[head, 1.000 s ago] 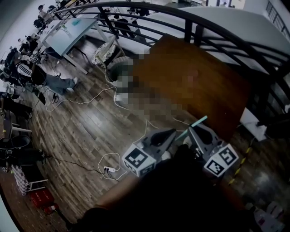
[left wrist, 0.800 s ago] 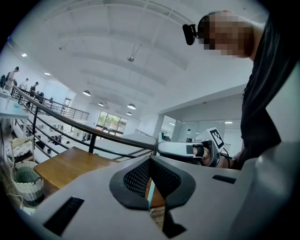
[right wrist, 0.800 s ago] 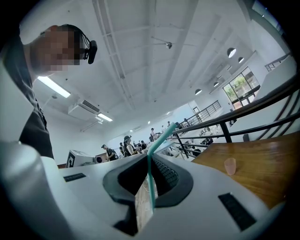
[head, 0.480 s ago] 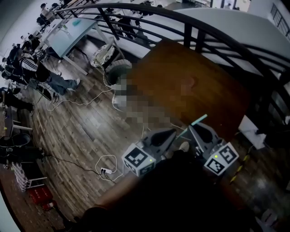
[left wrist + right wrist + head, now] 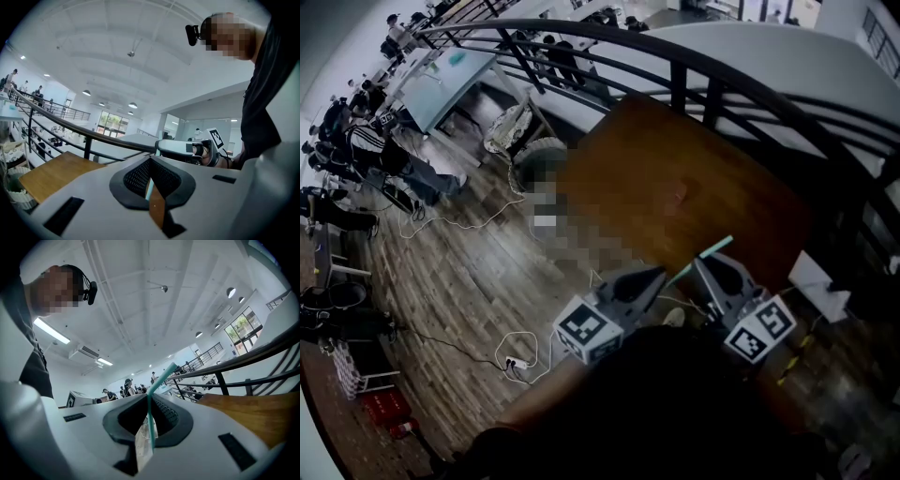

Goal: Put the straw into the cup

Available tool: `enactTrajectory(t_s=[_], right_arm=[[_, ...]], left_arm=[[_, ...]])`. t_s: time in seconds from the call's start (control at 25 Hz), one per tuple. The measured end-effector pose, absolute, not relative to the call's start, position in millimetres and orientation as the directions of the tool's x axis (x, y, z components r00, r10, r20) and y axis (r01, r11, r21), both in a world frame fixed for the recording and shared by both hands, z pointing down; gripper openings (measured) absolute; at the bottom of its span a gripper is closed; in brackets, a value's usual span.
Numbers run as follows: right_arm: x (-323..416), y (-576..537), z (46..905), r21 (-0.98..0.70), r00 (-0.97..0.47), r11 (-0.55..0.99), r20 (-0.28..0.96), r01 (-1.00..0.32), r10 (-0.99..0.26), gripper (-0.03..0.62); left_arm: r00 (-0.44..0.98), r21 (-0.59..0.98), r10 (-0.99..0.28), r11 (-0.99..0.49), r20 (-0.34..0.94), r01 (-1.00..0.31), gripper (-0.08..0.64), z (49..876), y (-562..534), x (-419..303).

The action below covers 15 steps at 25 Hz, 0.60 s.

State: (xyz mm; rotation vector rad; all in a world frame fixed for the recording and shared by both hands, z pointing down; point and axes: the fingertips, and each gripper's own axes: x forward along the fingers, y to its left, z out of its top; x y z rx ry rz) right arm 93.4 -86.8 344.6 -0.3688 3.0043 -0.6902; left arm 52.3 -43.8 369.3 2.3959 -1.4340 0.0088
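The low end of the thin teal plastic straw [image 5: 151, 414] is hidden between the jaws of the right gripper [image 5: 148, 401]. The person's dark top [image 5: 675, 412] covers part of the brown wooden table [image 5: 703, 178]. The far-off people [image 5: 366, 141] are too small to tell apart.

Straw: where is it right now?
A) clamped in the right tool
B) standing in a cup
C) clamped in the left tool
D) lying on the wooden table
A: in the right gripper view the teal straw sits pinched in the right tool, and the left tool holds nothing.
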Motion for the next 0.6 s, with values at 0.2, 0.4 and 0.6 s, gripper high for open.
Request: enactTrajectory(t_s=[0.2, 0.4, 0.6], right_arm=[[112.3, -116.6, 349.9, -0.431, -0.967, 0.871, 0.016, -0.235, -0.254, 0.034], [125.5, -128.6, 349.2, -0.428, -0.961, 0.867, 0.019, -0.256, -0.275, 0.034], [131.5, -140.7, 355.4, -0.431, -0.954, 0.858, 0.024, -0.28, -0.299, 0.034]], left_arm=[[0.505, 0.276, -0.846, -0.451, 0.173, -0.849, 0.011, 373.1, -72.9, 72.3], [0.507, 0.28, -0.845, -0.451, 0.173, -0.847, 0.011, 371.6, -87.3, 78.7], [0.526, 0.279, -0.827, -0.468, 0.196, -0.839, 0.011, 379.5, -98.8, 83.7]])
